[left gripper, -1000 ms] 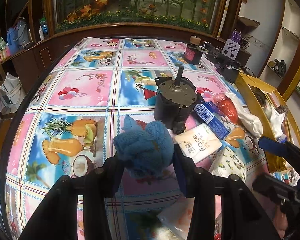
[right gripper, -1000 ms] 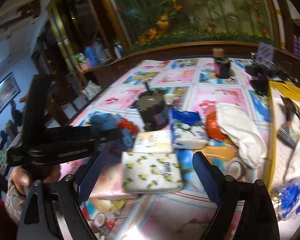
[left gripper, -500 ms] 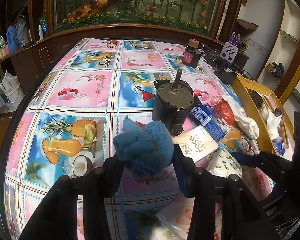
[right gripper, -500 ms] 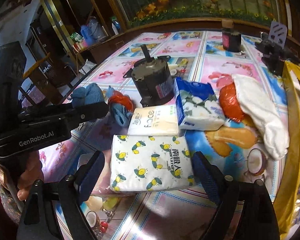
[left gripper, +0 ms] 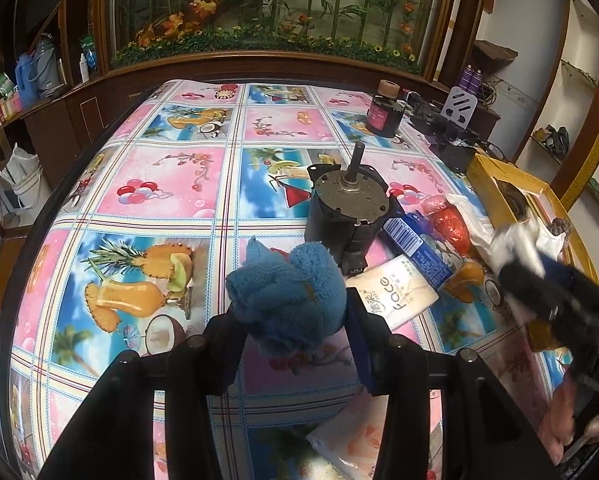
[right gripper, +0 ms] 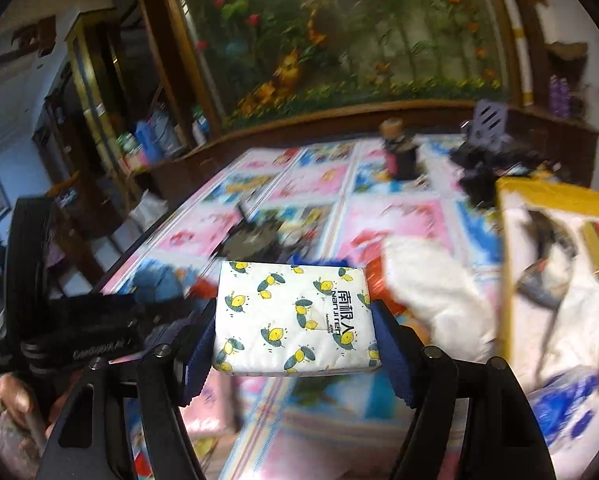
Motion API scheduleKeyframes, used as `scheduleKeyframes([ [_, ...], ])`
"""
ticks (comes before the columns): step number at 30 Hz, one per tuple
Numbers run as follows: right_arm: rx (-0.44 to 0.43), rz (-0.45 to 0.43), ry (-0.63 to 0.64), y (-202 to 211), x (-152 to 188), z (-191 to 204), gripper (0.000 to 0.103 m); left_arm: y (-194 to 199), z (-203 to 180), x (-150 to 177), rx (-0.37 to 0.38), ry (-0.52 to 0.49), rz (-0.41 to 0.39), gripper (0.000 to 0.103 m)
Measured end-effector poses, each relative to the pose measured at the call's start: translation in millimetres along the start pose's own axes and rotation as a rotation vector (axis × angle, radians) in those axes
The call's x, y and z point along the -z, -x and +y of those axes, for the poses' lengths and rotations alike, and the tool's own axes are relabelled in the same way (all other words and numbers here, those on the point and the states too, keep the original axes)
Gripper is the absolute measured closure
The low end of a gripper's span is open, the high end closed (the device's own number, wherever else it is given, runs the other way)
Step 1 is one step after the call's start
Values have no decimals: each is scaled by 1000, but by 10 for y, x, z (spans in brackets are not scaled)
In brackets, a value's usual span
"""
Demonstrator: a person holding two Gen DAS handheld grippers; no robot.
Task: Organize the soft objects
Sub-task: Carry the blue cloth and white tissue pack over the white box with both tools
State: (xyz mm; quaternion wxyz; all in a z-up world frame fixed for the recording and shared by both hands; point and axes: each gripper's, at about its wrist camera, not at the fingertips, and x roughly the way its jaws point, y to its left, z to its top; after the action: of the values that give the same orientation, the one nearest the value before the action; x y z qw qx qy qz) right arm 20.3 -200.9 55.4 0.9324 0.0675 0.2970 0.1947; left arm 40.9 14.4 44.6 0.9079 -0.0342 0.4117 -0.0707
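My left gripper (left gripper: 293,320) is shut on a bunched blue towel (left gripper: 287,292), held just above the fruit-print tablecloth (left gripper: 159,184). In the right wrist view a white tissue pack with lemon print (right gripper: 295,316) sits between the blue pads of my right gripper (right gripper: 295,320). The jaws are closing on it and both pads press its sides. The pack hangs lifted off the table. A cream "face" tissue pack (left gripper: 395,296) and a blue tissue pack (left gripper: 415,248) lie right of the towel. The right gripper's body (left gripper: 547,292) shows blurred at the right edge.
A dark motor with a shaft (left gripper: 347,208) stands mid-table, a dark jar (left gripper: 384,110) behind it. A red bag (left gripper: 447,224) and a white cloth (right gripper: 431,292) lie near a yellow box (right gripper: 547,196) at the right. A pink pack (left gripper: 351,444) lies at the near edge.
My right gripper has closed on the lemon-print pack and raised it off the table, tilting upward. The left gripper and blue towel have stayed still.
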Motion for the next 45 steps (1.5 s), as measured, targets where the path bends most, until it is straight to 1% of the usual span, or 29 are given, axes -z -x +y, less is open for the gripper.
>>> scheduleKeyframes([
  [3,85,-56,26,25,-129,-17,26,25,-8,-16,2,4,-19,59],
  [6,105,-100,19,30,-296,-58,26,38,-12,-25,1,6,-32,59],
  [8,120,-117,21,21,-346,-70,26,33,-12,-28,-2,7,-32,59],
  [15,104,-110,-22,24,-317,-187,26,16,-9,-30,5,11,-29,59],
  [22,132,-141,-59,122,-338,-343,26,45,-1,-29,22,16,-45,59],
  [31,142,-176,-174,320,-396,-675,26,90,-68,-14,14,7,-88,59],
  [35,165,-194,-187,410,-406,-744,26,62,-189,-28,24,13,-89,59],
  [42,190,-190,-212,438,-403,-831,26,91,-570,26,65,-50,-101,59],
  [45,203,-195,-229,465,-406,-901,26,77,-693,49,82,-73,-91,59],
])
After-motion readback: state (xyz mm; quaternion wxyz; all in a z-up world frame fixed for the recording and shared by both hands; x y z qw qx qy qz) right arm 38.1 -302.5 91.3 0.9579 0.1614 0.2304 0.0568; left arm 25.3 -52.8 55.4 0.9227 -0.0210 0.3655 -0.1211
